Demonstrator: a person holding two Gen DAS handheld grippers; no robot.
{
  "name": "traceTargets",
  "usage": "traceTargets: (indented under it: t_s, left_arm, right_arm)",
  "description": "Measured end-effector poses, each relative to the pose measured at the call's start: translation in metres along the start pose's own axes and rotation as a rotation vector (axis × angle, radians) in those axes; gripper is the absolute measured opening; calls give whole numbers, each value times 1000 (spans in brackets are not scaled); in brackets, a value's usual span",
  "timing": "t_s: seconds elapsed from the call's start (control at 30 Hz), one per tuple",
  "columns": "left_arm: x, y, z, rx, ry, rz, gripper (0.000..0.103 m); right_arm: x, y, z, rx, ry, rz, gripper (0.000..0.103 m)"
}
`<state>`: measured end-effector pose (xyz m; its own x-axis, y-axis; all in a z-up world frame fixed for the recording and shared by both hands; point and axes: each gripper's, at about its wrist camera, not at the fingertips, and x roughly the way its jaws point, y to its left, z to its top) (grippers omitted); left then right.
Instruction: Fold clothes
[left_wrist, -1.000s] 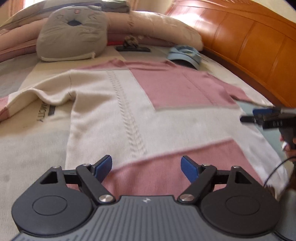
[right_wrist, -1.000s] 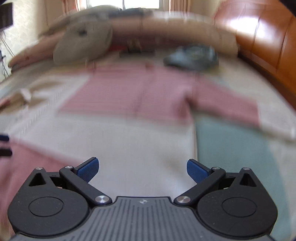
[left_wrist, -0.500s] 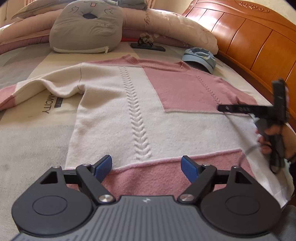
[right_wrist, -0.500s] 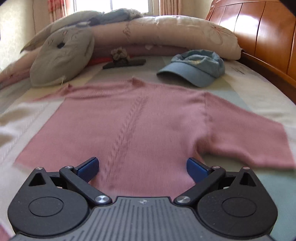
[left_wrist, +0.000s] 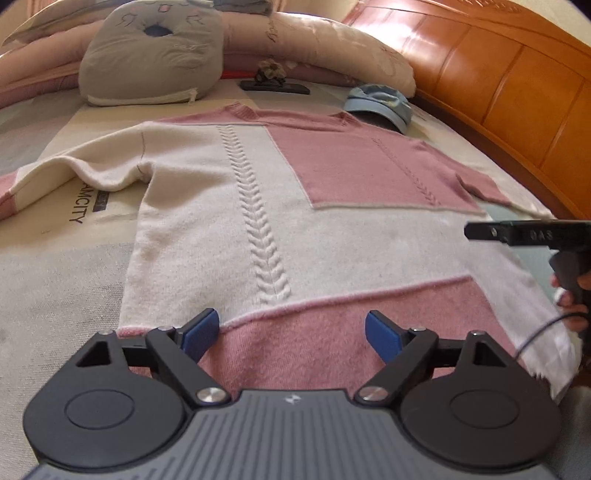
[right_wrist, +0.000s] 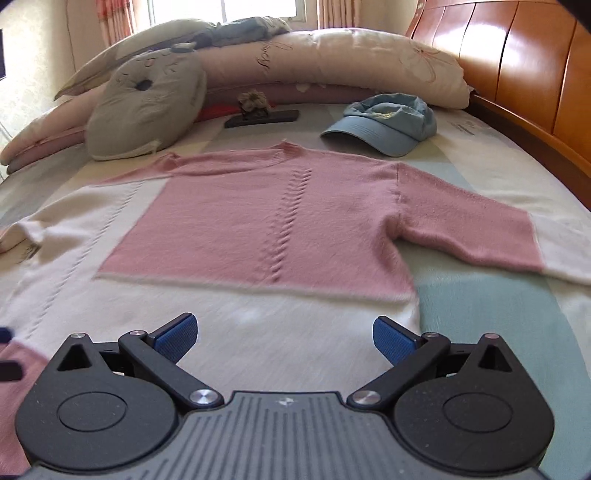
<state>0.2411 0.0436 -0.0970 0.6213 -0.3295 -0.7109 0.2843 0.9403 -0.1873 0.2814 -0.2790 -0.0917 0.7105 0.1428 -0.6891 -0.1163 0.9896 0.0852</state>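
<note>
A pink and cream knit sweater (left_wrist: 332, 236) lies spread flat on the bed, neck away from me, sleeves out to both sides. My left gripper (left_wrist: 291, 332) hovers over the pink hem band near its left corner; its jaws are opening and nothing is between them. In the right wrist view the sweater (right_wrist: 258, 221) fills the middle, its right sleeve (right_wrist: 472, 229) stretching to the right. My right gripper (right_wrist: 284, 339) is open over the cream band near the sweater's right side. The right gripper's body, held by a hand (left_wrist: 569, 295), shows at the right edge of the left wrist view.
A blue cap (right_wrist: 388, 122) lies beyond the sweater's right shoulder. A grey cushion (right_wrist: 144, 107), long pillows (right_wrist: 332, 62) and a dark flat object (right_wrist: 262, 118) sit at the far end. A wooden headboard (left_wrist: 498, 81) runs along the right. The printed bedsheet (left_wrist: 55, 266) shows left of the sweater.
The right gripper swung forward over the pink chest panel, then came back over the cream band. The left wrist view shifted slightly and sharpened; its jaws stand a little wider.
</note>
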Motion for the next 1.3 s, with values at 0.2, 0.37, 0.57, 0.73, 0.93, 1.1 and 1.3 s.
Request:
traceTargets:
  t_s: [0.2,0.37,0.57,0.73,0.93,1.1,1.3]
  left_arm:
    - [-8,-2,-11,34,23,-37,90]
    - [-20,-4,-26,89,13,-48,92]
    - [-41,5,-22,68,-15,-60,92]
    - [-40,5,0,88,-60,18,92]
    - [-24,-14,34,97,-91,28,92]
    - [-9,-34,44,101,-92,44,92]
    - [9,-53,42,68,-69,92,92]
  right_arm:
    - [-20,17,-49,17,80,-85,103]
    - [-44,24,-73,88,67,-134,103]
    - [-64,20,-67,132,72,-123,103]
    - [-65,-11,-36,110,-19,-138,103]
    - [-41,-89,17,118,-120,-75,103]
    - [-5,-166,80,318,-107,144,103]
    - [58,-177,126,402,-30,370,103]
